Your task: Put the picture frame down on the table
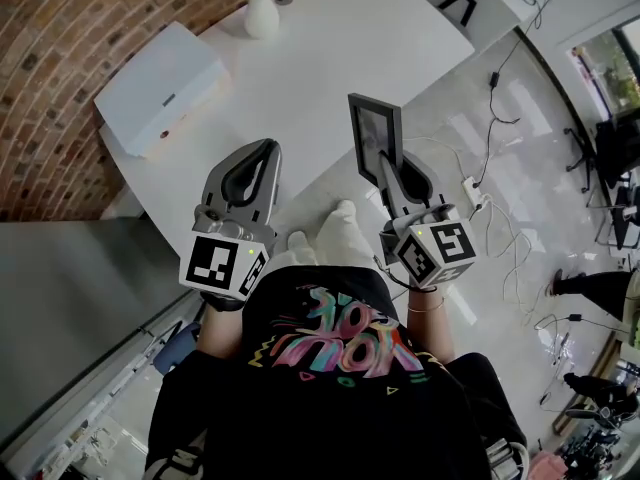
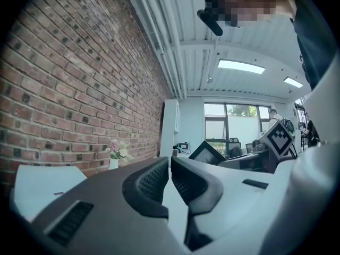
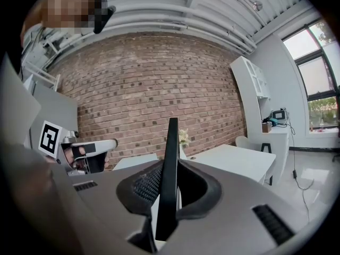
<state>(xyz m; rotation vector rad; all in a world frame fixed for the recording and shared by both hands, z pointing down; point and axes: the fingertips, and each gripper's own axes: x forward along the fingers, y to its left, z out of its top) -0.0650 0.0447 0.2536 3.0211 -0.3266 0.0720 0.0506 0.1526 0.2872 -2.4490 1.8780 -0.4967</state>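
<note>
Picture frame, slim, black-rimmed, grey-faced, upright in right claw

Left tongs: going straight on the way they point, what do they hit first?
Nothing near. The left tongs, shut, point level over the white table top; the white vase of flowers sits left of that line. First in line looks like the tall white cabinet beyond, depth unclear.

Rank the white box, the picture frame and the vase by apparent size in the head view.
1. white box
2. picture frame, though it is held up nearer the camera
3. vase
</note>
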